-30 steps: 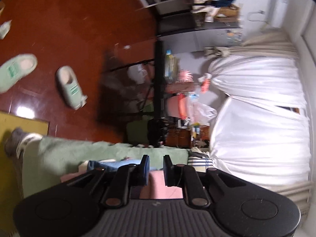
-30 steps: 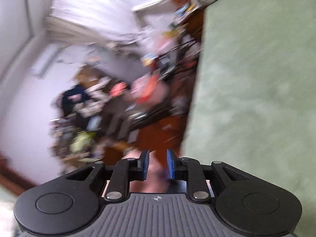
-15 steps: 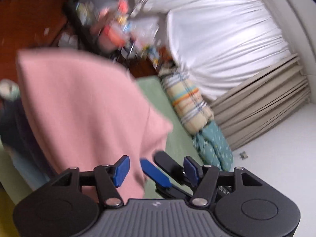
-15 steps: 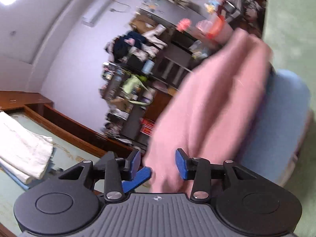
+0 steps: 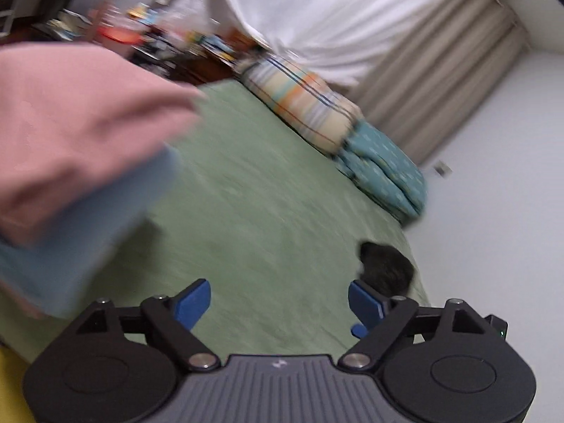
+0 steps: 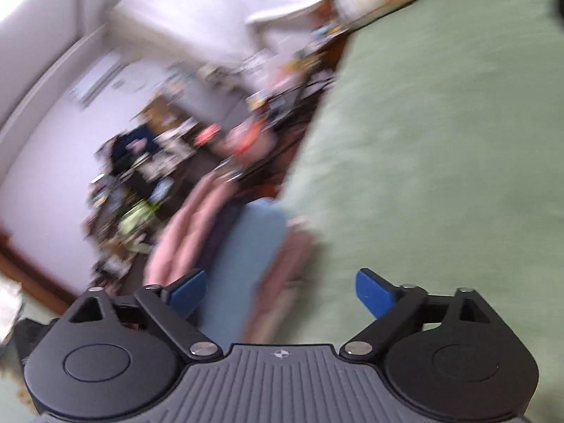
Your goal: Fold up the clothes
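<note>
A folded pink garment (image 5: 81, 120) lies on top of a folded blue garment (image 5: 88, 218) in a stack at the left of the green bed cover (image 5: 268, 190). My left gripper (image 5: 280, 303) hangs to the right of that stack, its jaws opening wide with only bed cover between them. In the right wrist view the same stack shows as pink folds (image 6: 187, 232) beside blue cloth (image 6: 246, 257) at the bed's edge. My right gripper (image 6: 282, 294) is just behind the stack, jaws opening, its blue pads clear of the cloth. Both views are blurred.
A striped pillow (image 5: 299, 102) and a teal quilt (image 5: 384, 172) lie along the far side of the bed under beige curtains (image 5: 444, 63). A small dark cloth (image 5: 386, 268) sits near the bed's right edge. Cluttered shelves (image 6: 148, 176) stand beyond the bed.
Both grippers held the pink garment, carried it over the blue stack and let go. Their jaws have spread wide, and both have swung away, the left one to the right.
</note>
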Action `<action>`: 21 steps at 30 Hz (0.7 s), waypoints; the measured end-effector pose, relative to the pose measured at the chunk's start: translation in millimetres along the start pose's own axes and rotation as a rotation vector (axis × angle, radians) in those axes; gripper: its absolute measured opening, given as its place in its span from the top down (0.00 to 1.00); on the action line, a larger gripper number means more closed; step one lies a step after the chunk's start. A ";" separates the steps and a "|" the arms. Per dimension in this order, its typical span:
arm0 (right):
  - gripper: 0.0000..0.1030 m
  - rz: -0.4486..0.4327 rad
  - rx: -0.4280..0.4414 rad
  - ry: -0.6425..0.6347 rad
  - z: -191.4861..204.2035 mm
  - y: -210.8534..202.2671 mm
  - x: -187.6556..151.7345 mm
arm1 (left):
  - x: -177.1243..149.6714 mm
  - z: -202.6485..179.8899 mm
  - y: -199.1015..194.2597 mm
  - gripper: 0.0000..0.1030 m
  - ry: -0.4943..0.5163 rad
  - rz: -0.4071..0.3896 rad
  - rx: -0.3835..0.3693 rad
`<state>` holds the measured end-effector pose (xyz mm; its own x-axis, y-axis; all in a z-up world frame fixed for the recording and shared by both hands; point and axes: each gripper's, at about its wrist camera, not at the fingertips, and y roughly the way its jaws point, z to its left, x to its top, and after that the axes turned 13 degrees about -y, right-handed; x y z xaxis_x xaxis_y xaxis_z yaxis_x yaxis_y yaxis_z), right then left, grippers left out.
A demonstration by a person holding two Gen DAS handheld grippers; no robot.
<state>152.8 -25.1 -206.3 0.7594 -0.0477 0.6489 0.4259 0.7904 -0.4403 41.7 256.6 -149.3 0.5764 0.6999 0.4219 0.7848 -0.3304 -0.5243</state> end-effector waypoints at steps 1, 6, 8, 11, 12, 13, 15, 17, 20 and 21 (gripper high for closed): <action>0.01 -0.033 -0.060 0.004 -16.1 -28.9 -5.2 | -12.0 -10.5 14.6 0.12 0.012 0.029 -0.009; 0.01 -0.091 -0.283 -0.038 -54.5 -109.8 -25.6 | -82.5 -69.0 76.4 0.12 0.153 0.125 -0.002; 0.01 -0.078 -0.406 -0.066 -65.3 -135.0 -30.6 | -115.5 -96.1 98.2 0.12 0.226 0.160 0.007; 0.02 -0.071 -0.699 -0.121 -71.8 -174.1 -43.4 | -164.6 -128.4 126.4 0.12 0.292 0.216 -0.005; 0.03 -0.070 -0.727 -0.132 -71.6 -176.7 -44.2 | -178.6 -136.1 133.0 0.12 0.303 0.231 0.006; 0.02 -0.053 -0.796 -0.170 -70.7 -186.1 -48.6 | -191.2 -142.8 137.6 0.12 0.316 0.239 0.030; 0.02 -0.012 -0.861 -0.212 -63.5 -197.6 -54.5 | -212.8 -153.0 141.6 0.12 0.341 0.250 0.082; 0.04 0.007 -0.890 -0.211 -59.9 -205.0 -59.6 | -228.9 -161.9 132.7 0.12 0.367 0.248 0.173; 0.07 0.117 -0.959 -0.205 -50.8 -221.7 -64.9 | -223.6 -166.6 106.8 0.12 0.411 0.261 0.157; 0.11 0.135 -0.975 -0.225 -44.5 -224.2 -66.2 | -220.8 -167.3 98.7 0.12 0.420 0.239 0.145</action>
<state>28.9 -226.3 -178.2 0.7630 0.2014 0.6142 0.6365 -0.0682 -0.7683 30.0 -36.5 -170.3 0.8014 0.2905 0.5229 0.5971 -0.3377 -0.7276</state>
